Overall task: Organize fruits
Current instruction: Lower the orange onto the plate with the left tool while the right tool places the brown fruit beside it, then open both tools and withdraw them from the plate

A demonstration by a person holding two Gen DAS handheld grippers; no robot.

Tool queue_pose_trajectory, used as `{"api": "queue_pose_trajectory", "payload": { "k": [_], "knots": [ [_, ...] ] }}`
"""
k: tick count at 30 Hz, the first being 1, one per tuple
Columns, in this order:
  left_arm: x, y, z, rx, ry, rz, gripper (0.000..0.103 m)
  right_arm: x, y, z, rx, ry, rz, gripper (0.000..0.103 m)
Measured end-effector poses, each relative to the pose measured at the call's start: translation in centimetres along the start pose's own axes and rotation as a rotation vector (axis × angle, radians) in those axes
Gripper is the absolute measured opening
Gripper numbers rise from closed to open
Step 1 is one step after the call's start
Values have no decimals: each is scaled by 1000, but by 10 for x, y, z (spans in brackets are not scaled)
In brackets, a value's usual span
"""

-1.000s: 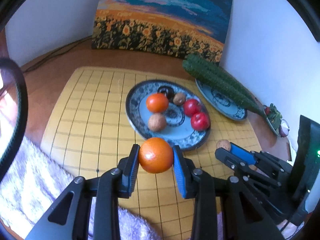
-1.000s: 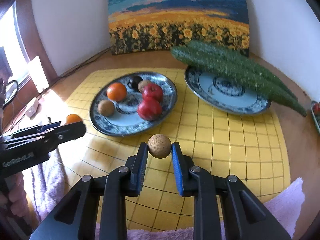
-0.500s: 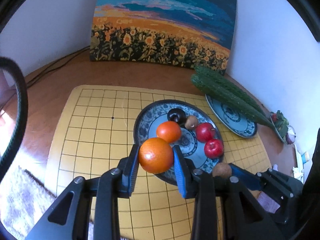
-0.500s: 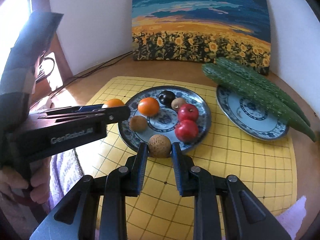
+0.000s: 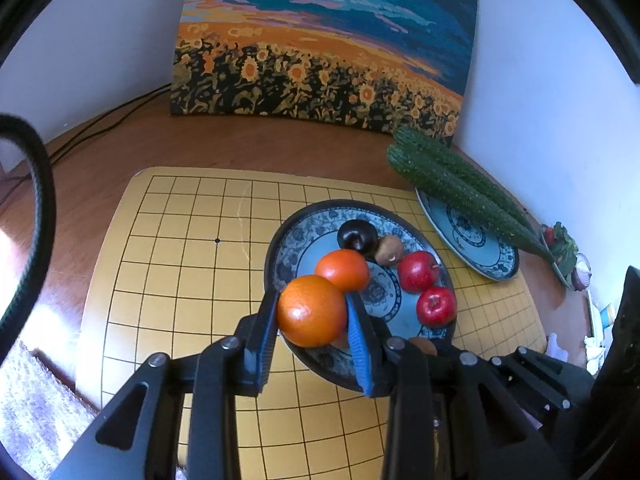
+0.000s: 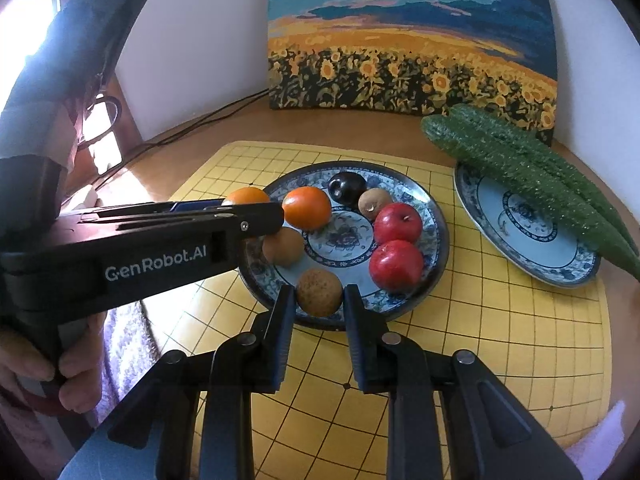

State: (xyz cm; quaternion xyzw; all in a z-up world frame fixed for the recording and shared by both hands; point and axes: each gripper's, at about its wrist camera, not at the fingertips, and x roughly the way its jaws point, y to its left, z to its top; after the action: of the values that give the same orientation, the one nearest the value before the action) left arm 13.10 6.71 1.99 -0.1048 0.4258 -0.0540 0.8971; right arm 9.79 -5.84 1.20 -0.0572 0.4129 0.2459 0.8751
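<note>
Orange sat pinched between the blue-padded jaws of the left gripper, held at the near-left rim of the blue patterned plate. Reaching in level from the left, that gripper showed its black side in the right wrist view. Brown fruit sat between the jaws of the right gripper, which looked just parted, at the plate's near edge; whether it rested on the plate, hard to say. On the plate: a second orange, two red apples, a dark plum. Beyond, cucumbers lay across another plate on the yellow grid board.
</note>
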Motion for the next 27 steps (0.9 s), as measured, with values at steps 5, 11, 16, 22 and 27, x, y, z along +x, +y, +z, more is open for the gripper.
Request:
{"api": "queue_pose_trajectory", "payload": {
  "k": [5, 11, 16, 22, 27],
  "knots": [
    [1, -1, 0, 1, -8, -5, 34, 1, -1, 1, 6, -2, -1, 26],
    [1, -3, 1, 7, -10, 8, 35, 2, -3, 1, 13, -1, -4, 31],
    [-3, -3, 1, 7, -17, 16, 37, -2, -6, 0, 25, -17, -3, 37],
    [-16, -7, -1, 21, -27, 35, 37, -7, -8, -2, 38, -24, -6, 38],
    [-24, -9, -8, 8, -18, 36, 38, -14, -9, -5, 45, -31, -9, 41]
  ]
}}
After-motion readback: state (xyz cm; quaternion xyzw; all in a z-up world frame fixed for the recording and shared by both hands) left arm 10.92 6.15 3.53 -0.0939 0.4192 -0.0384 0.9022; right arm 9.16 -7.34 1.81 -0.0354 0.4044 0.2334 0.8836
